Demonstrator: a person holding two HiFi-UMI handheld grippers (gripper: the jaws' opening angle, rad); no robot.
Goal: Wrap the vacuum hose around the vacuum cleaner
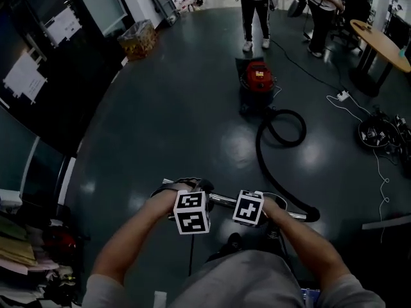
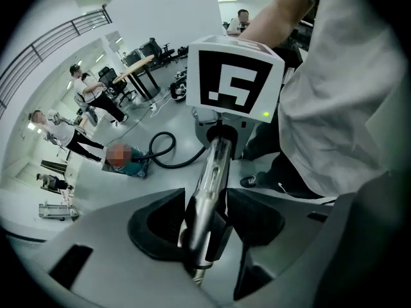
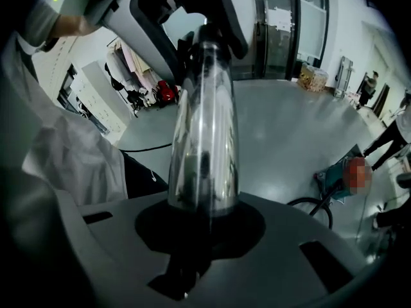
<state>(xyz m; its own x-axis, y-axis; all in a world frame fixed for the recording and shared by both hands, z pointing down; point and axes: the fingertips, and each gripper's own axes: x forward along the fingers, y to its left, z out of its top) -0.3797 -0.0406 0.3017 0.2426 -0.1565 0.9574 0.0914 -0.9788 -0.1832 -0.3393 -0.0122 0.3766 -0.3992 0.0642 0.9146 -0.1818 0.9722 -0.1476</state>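
Note:
The red vacuum cleaner (image 1: 257,82) stands on the dark floor far ahead. Its black hose (image 1: 276,140) loops beside it and runs toward me to a chrome wand tube (image 1: 221,199) that I hold level in front of me. My left gripper (image 2: 205,236) is shut on the tube's black cuff (image 2: 215,233). My right gripper (image 3: 192,236) is shut on the chrome tube (image 3: 202,146) further along. In the head view the two marker cubes (image 1: 191,212) (image 1: 248,207) hide the jaws. The vacuum also shows small in the left gripper view (image 2: 125,159) and the right gripper view (image 3: 340,178).
Two people (image 1: 255,11) (image 1: 324,11) stand behind the vacuum. A box (image 1: 138,38) sits at the back left, a round table (image 1: 385,43) at the right. A power strip (image 1: 343,96) and coiled cables (image 1: 379,133) lie on the right. Clutter (image 1: 26,249) fills the near left.

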